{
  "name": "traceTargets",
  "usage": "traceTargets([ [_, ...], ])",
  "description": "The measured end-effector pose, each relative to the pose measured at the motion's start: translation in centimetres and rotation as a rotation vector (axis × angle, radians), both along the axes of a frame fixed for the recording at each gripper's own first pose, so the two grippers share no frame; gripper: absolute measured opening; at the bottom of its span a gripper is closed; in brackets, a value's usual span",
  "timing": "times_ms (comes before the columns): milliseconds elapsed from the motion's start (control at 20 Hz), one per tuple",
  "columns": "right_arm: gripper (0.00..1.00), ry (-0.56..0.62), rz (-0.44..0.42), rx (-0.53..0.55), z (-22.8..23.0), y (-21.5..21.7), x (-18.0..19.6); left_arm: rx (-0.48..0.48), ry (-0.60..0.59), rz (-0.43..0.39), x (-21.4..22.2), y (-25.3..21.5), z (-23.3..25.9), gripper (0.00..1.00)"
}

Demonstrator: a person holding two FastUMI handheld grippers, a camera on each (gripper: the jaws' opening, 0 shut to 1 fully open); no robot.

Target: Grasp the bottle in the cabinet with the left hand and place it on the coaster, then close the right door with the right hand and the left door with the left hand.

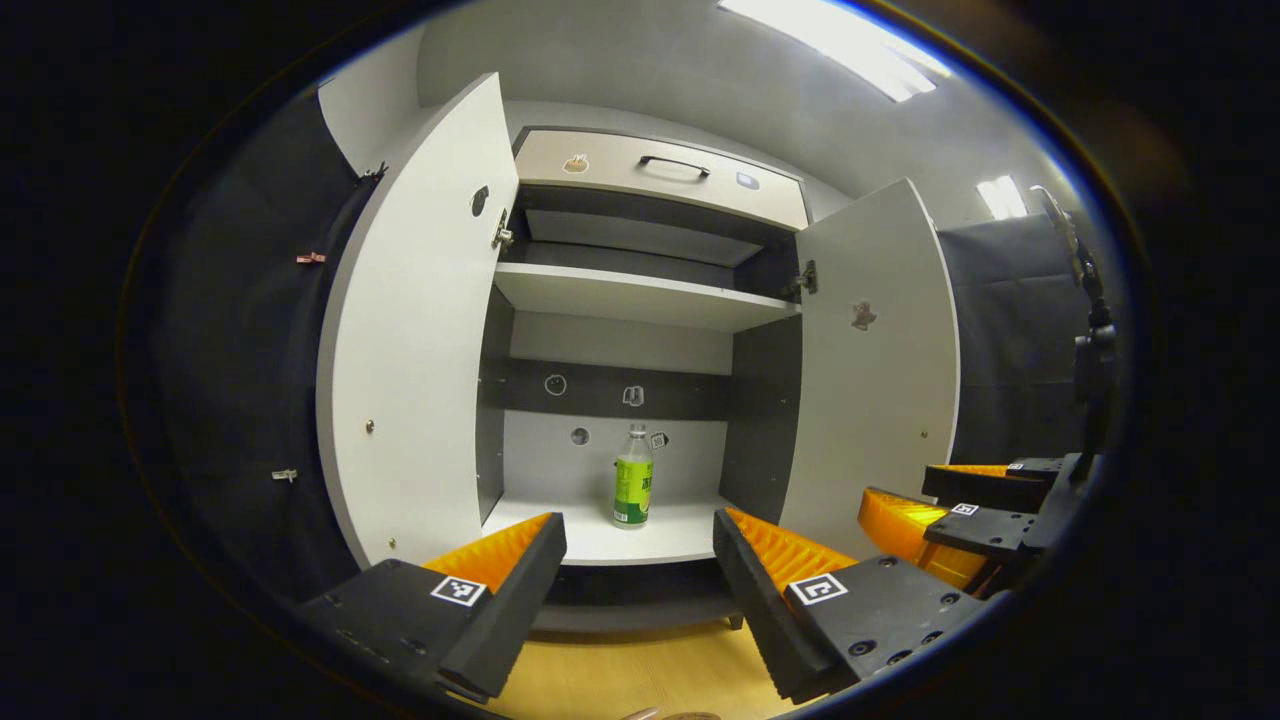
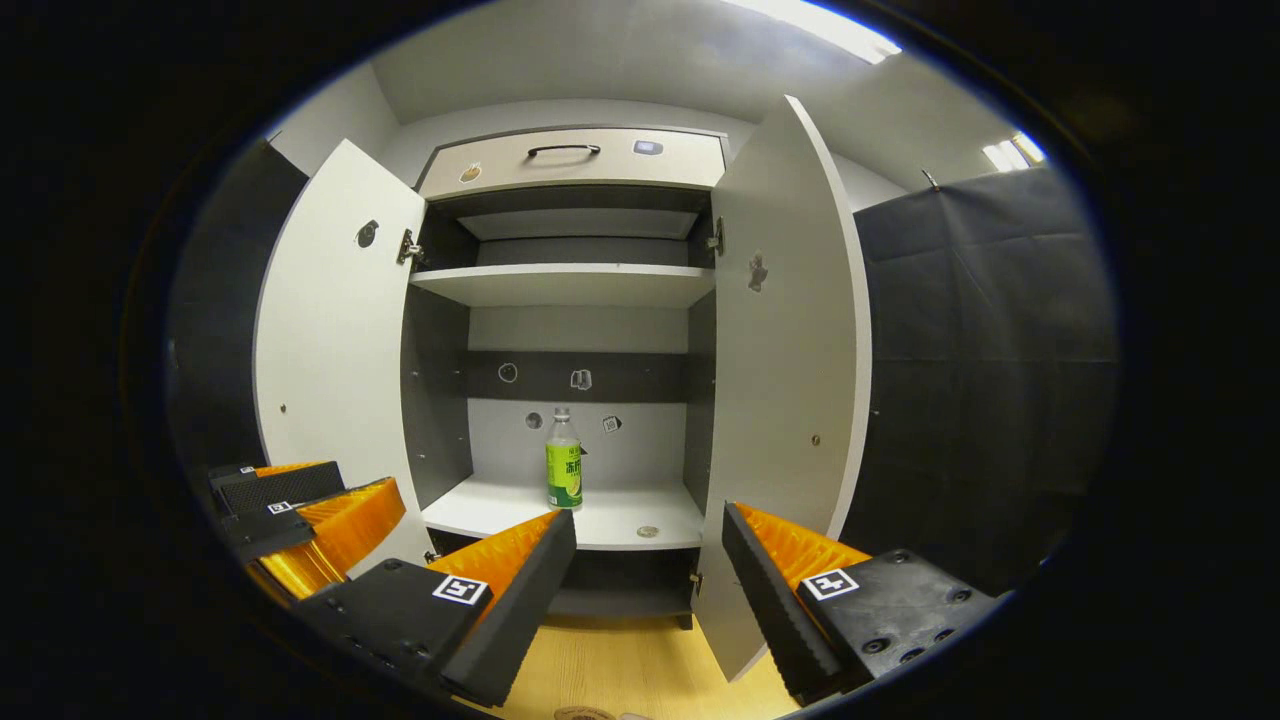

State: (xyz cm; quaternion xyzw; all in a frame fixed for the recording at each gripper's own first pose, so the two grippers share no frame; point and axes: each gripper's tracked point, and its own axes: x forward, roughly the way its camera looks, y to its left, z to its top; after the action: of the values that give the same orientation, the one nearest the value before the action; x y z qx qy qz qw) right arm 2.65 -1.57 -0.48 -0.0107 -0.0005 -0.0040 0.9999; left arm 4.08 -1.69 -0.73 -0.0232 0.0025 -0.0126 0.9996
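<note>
A clear bottle with a green label (image 1: 633, 480) (image 2: 564, 462) stands upright on the lower shelf (image 1: 600, 535) (image 2: 610, 520) of the white cabinet. Both doors hang wide open: the left door (image 1: 420, 330) (image 2: 335, 340) and the right door (image 1: 875, 360) (image 2: 785, 350). My left gripper (image 1: 640, 560) is open in front of the cabinet, well short of the bottle, which shows between its orange fingers. My right gripper (image 2: 650, 565) is open too, level with the right door's lower edge; it also appears at the right of the left gripper view (image 1: 950, 510). A small round thing (image 2: 648, 531), perhaps the coaster, lies on the shelf.
An upper shelf (image 1: 640, 295) and a closed drawer with a dark handle (image 1: 675, 165) sit above the bottle. Yellow wooden floor (image 1: 640, 670) lies below the cabinet. Black cloth walls (image 2: 990, 370) flank it on both sides. A stand with a mount (image 1: 1090, 330) rises at the far right.
</note>
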Motion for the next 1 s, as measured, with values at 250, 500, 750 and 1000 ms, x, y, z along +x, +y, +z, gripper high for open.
traceTargets([
  [250, 0.98, -0.021, -0.01, -0.01, 0.3, 0.5, -0.9, 0.023, 0.027, 0.015, -0.9, 1.1, -0.7, 0.94],
  [500, 0.98, -0.018, -0.026, -0.031, 0.2, 1.0, -2.2, 0.041, 0.005, -0.017, -2.2, 1.4, -0.2, 0.94],
  [750, 0.98, -0.024, -0.036, -0.048, 0.6, 1.2, -3.4, 0.056, 0.002, -0.039, -2.0, 1.7, 0.0, 0.93],
  [1000, 0.98, -0.04, -0.025, -0.02, 1.3, 0.8, -2.1, 0.075, 0.013, -0.032, 0.8, 1.8, 0.0, 0.93],
])
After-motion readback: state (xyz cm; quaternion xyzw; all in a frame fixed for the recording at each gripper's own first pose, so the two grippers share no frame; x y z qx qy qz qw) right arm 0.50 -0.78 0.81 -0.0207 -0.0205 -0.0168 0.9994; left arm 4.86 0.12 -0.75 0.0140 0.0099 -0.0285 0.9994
